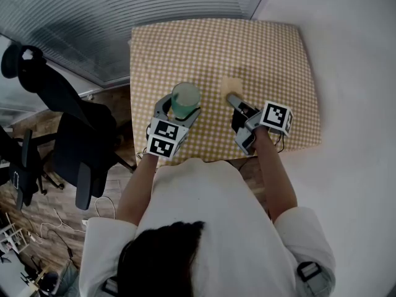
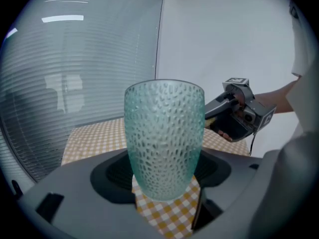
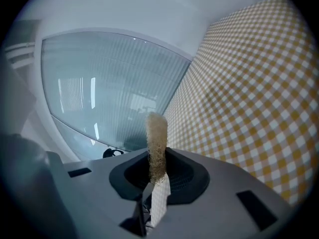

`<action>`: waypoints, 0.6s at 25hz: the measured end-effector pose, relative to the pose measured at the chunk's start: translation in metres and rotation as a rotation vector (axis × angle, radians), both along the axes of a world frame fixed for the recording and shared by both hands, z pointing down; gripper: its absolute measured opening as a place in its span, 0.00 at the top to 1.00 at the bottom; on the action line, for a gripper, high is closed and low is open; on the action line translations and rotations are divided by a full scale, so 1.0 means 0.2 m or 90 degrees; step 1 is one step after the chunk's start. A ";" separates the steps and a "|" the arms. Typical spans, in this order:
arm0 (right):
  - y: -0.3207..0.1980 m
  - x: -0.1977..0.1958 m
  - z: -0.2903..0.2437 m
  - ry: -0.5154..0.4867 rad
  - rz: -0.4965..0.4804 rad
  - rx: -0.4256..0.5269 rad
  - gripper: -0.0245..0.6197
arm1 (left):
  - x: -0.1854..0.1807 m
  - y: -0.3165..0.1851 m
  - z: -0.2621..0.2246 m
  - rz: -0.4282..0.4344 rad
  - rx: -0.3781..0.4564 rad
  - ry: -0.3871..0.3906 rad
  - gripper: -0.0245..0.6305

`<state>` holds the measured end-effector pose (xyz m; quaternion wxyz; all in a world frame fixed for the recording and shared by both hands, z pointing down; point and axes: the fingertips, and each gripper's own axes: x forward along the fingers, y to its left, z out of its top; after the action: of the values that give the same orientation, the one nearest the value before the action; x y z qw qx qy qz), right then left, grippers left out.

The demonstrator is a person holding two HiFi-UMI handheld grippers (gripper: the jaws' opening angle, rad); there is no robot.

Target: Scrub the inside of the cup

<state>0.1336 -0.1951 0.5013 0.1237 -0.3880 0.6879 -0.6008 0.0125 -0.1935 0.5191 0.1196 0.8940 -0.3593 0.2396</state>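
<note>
A pale green dimpled glass cup [image 1: 185,99] stands upright between the jaws of my left gripper [image 1: 180,111], which is shut on its sides near the table's front edge. In the left gripper view the cup [image 2: 164,133] fills the middle, with my left gripper [image 2: 164,176] clasping its lower part over the checked cloth. My right gripper [image 1: 240,111] is to the cup's right, shut on a beige fibrous scrubber [image 1: 232,85]. In the right gripper view the scrubber [image 3: 156,143] sticks out as a narrow strip pinched in my right gripper [image 3: 157,176]. That gripper [image 2: 238,114] also shows beside the cup.
The table [image 1: 266,54] has a yellow-and-white checked cloth, and a white wall runs along its right side. Window blinds [image 1: 124,5] lie behind it. A black office chair [image 1: 71,135] stands on the wooden floor to the left.
</note>
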 end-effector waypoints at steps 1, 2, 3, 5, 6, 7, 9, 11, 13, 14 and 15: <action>0.00 0.01 0.03 0.014 0.000 -0.006 0.87 | 0.00 0.00 0.00 -0.001 0.001 -0.001 0.44; 0.01 0.02 0.05 0.030 -0.002 -0.013 0.87 | 0.00 0.00 0.00 -0.002 0.002 -0.001 0.44; 0.02 0.04 0.08 0.047 -0.004 -0.021 0.87 | 0.00 0.00 0.00 -0.003 0.001 0.001 0.44; 0.03 0.06 0.14 0.086 -0.010 -0.036 0.87 | 0.01 0.01 0.00 -0.003 -0.007 0.009 0.44; 0.04 0.06 0.16 0.107 -0.013 -0.041 0.87 | 0.01 0.01 -0.01 -0.004 -0.011 0.013 0.44; 0.04 0.07 0.19 0.131 -0.014 -0.043 0.87 | 0.01 0.01 -0.01 -0.006 -0.013 0.017 0.44; 0.04 0.10 0.23 0.196 -0.018 -0.036 0.87 | 0.00 0.01 -0.01 -0.013 -0.014 0.023 0.44; 0.05 0.12 0.27 0.287 -0.035 -0.021 0.87 | -0.01 0.01 -0.01 -0.022 -0.016 0.029 0.44; 0.06 0.13 0.32 0.388 -0.069 -0.015 0.87 | -0.01 0.01 -0.01 -0.028 -0.019 0.032 0.44; 0.07 0.14 0.34 0.434 -0.086 -0.015 0.87 | -0.02 0.01 0.00 -0.029 -0.020 0.034 0.44; 0.07 0.15 0.36 0.474 -0.099 -0.016 0.87 | -0.02 0.01 0.00 -0.030 -0.021 0.034 0.44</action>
<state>0.1634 -0.1804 0.5731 -0.1859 -0.5277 0.7057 -0.4348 0.0090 -0.1920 0.5186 0.1498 0.8894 -0.3725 0.2184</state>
